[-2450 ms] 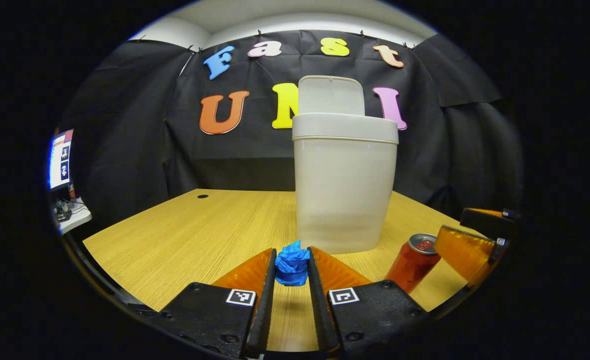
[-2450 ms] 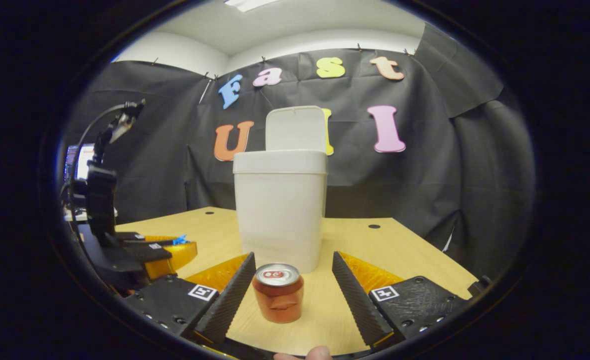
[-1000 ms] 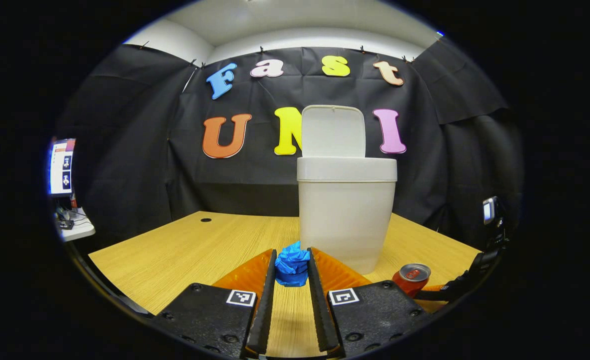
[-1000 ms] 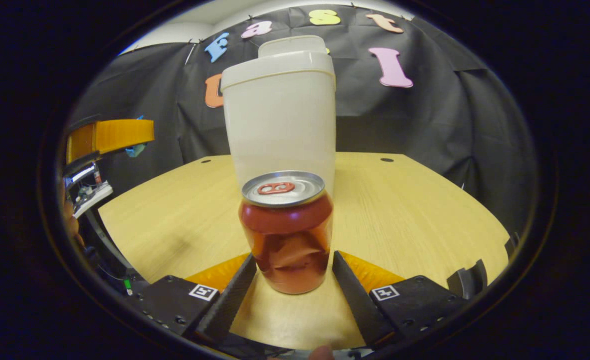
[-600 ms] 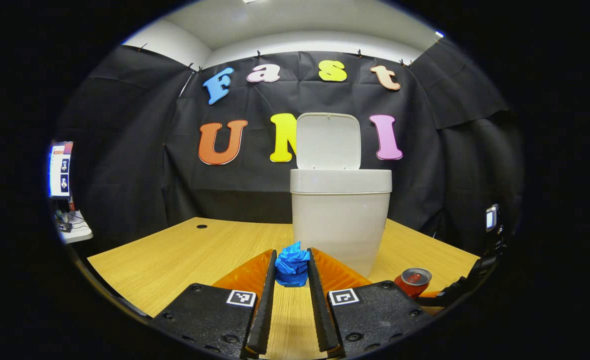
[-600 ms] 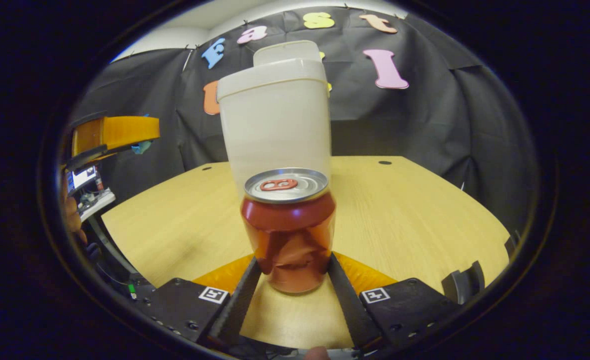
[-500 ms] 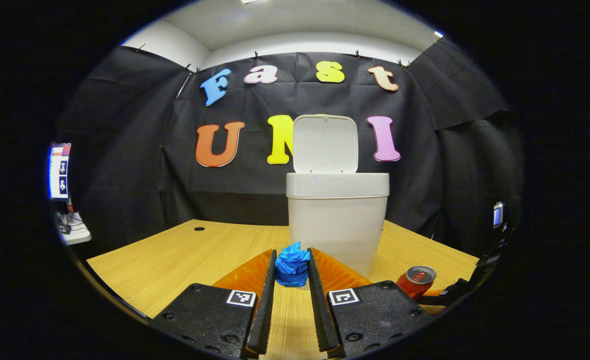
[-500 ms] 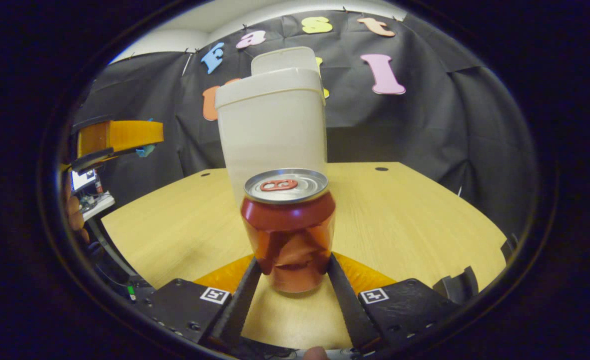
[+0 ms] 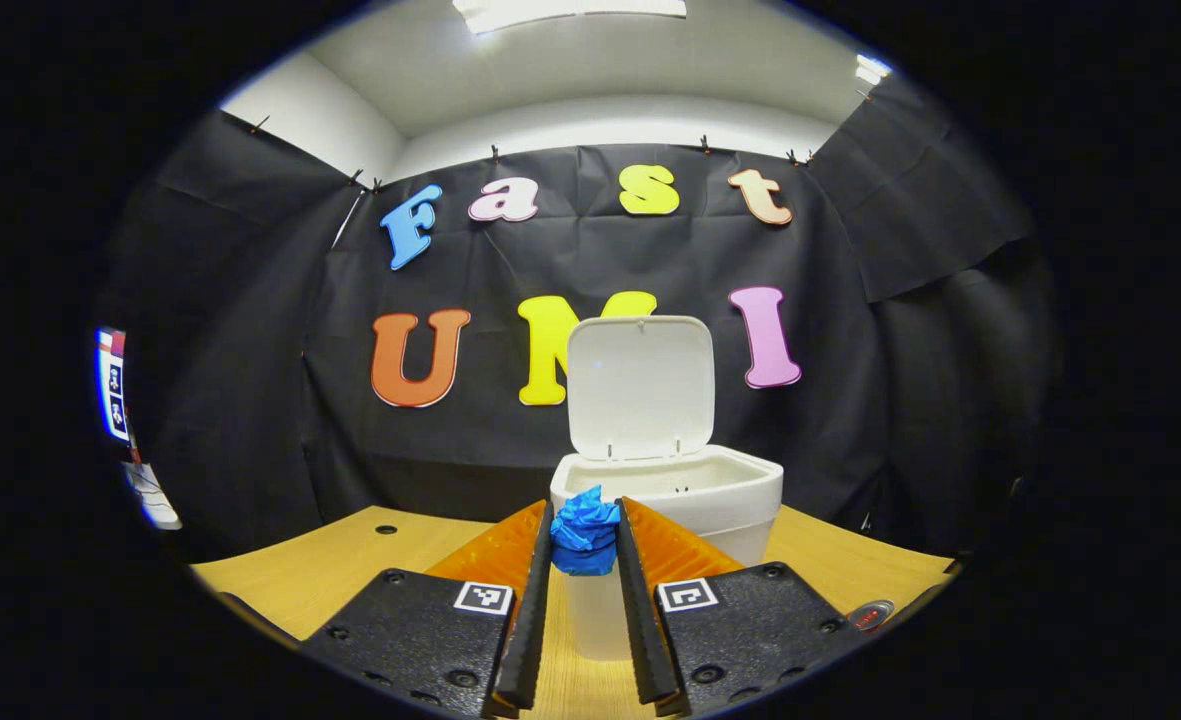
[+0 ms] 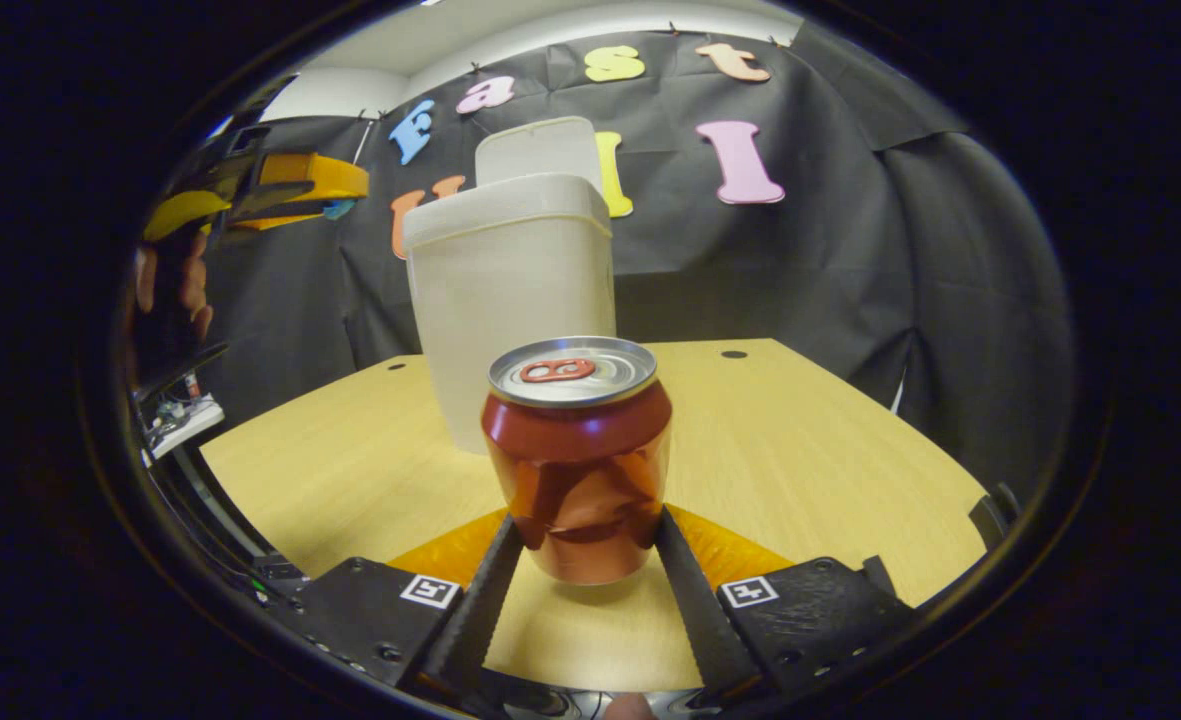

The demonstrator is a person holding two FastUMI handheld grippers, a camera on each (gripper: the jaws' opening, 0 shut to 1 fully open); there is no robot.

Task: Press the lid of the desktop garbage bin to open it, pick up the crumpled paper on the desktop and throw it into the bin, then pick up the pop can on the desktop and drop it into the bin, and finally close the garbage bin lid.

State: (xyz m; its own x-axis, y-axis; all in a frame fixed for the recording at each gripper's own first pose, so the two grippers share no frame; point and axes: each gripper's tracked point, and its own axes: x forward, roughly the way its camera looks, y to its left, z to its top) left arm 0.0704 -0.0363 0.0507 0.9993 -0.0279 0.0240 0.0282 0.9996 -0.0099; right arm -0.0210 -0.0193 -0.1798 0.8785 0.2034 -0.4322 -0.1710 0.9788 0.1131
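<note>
Black cloth is hanging behind a pale wooden bench [image 10: 810,440], where a white garbage bin [image 10: 510,320] is standing upright with its lid [image 9: 640,385] tipped up and back, leaving the mouth open.

From the left gripper view, the left tool [image 9: 583,545] is hovering above the bench with its two fingers pressed in on the crumpled paper [image 9: 584,530], a blue wad sitting between the fingertips. The paper is lying just in front of the bin's near rim, about level with the open mouth and toward its left side; whether it is over the opening or short of it cannot be told. The wad is roughly round, so no long axis is showing. From the right gripper view, that same tool is appearing high at the upper left, beside the bin's top, with a hand [image 10: 165,285] holding it from behind.

Lower down, the right tool [image 10: 582,545] is pinching the pop can [image 10: 578,460], both fingers pressing against the can's lower sides. The can is standing upright, its long axis vertical and its top with the pull tab facing up, and its wall is dented between the fingers. It is sitting in front of the bin and apart from it; whether its base is touching the bench cannot be told.
</note>
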